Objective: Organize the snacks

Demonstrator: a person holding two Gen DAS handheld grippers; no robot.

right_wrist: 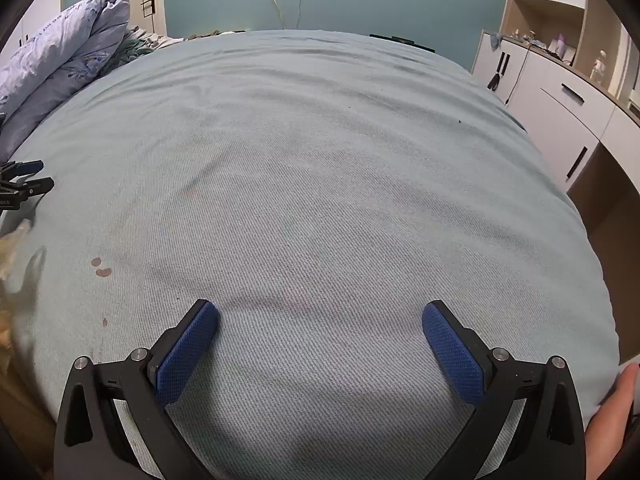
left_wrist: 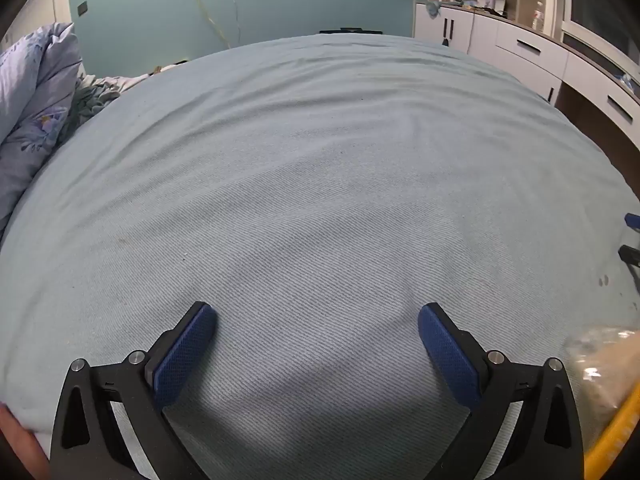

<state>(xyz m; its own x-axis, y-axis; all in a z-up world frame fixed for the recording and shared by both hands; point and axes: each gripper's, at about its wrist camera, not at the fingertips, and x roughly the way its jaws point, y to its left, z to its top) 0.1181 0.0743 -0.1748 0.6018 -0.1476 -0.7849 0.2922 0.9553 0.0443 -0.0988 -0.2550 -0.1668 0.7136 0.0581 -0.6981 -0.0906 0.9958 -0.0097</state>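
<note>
Grippers, left [left_wrist: 318, 316] and right [right_wrist: 320, 316], hover spread and empty over a blue bedsheet [left_wrist: 320, 160]. Between them lies a clear snack bag [left_wrist: 604, 364], ungrasped; reaching it seems next.

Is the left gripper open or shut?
Open. The left gripper has its blue pads far apart, with only bedsheet between them.

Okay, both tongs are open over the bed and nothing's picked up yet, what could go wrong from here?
1. The snack bag sits at the very edge of both views, so a reach for it would be poorly seen.
2. The left tongs and right tongs hover close together and could collide.
3. The bed sheet is soft and wrinkled; pads might pinch fabric along with the bag.
</note>
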